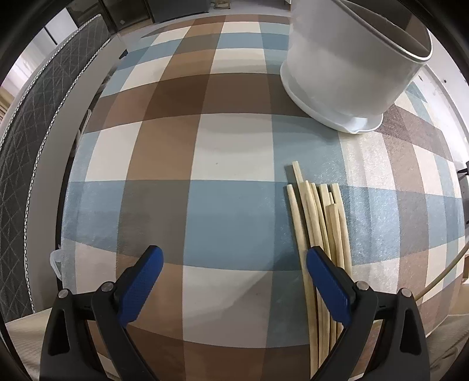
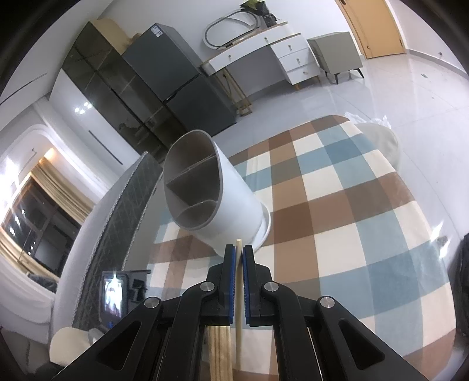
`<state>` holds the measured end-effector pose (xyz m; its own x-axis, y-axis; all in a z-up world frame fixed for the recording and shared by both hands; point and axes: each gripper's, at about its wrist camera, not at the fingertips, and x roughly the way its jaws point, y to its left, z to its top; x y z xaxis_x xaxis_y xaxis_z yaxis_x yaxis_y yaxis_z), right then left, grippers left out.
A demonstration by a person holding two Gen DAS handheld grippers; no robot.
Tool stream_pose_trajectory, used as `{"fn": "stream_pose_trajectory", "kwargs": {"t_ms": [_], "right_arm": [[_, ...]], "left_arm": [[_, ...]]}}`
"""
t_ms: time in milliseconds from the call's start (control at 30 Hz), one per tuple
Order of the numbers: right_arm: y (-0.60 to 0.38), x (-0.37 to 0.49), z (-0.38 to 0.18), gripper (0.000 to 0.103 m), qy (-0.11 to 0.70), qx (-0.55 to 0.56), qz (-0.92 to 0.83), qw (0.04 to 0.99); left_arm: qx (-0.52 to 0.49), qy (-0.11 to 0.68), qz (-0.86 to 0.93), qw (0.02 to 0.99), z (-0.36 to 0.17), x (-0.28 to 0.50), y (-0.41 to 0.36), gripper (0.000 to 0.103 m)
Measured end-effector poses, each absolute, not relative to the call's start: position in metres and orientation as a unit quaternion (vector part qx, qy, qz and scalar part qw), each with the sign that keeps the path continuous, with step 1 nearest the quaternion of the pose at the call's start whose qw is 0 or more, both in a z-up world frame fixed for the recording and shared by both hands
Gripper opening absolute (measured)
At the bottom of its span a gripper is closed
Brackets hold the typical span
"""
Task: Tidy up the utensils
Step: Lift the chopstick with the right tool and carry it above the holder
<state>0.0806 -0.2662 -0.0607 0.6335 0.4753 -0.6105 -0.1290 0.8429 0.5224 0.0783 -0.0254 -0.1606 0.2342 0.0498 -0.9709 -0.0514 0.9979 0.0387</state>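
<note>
Left wrist view: a checked tablecloth in cream, brown, grey and pale blue squares covers the table, its weave faintly fibrous where light strikes it. A dark quilted chair back with white diamond stitching and corded piping stands along the left edge. The left gripper points steeply down at the cloth, its blue ribbed pads spread wide with nothing between them. Just beside its right finger lies a loose bundle of pale wooden chopsticks, slender rods lying side by side, ends uneven, partly passing beneath that finger. Beyond them, near the far right, stands the white utensil holder, a smooth cylinder with a flared drip base and a grey rim.

Right wrist view: the same tablecloth appears with a glossy pale tiled floor beyond it. The room holds a dark grey refrigerator, a smoked-glass cabinet, a white dresser with drawers, a grey nightstand and a wooden door. The utensil holder shows its grey interior split by partitions into compartments, all apparently empty, though the lowest is only partly visible. The right gripper has its pads pressed together on a single chopstick, whose tip projects just past the fingertips, in front of the holder's base.
</note>
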Motion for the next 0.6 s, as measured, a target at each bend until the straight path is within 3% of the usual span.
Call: {"fn": "stream_pose_trajectory", "kwargs": {"t_ms": [133, 300, 500, 600], "right_arm": [[-0.268, 0.080, -0.060, 0.004, 0.391, 0.227, 0.173, 0.875], [-0.268, 0.080, -0.058, 0.004, 0.390, 0.230, 0.176, 0.874], [-0.266, 0.082, -0.060, 0.004, 0.394, 0.228, 0.174, 0.873], [-0.264, 0.084, -0.063, 0.004, 0.398, 0.227, 0.172, 0.872]], "left_arm": [[0.007, 0.622, 0.040, 0.782, -0.162, 0.078, -0.029, 0.095], [0.013, 0.615, 0.029, 0.788, -0.159, 0.082, -0.036, 0.086], [-0.001, 0.604, 0.004, 0.797, -0.156, 0.083, -0.043, 0.060], [-0.002, 0.596, -0.014, 0.803, -0.154, 0.084, -0.051, 0.037]]}}
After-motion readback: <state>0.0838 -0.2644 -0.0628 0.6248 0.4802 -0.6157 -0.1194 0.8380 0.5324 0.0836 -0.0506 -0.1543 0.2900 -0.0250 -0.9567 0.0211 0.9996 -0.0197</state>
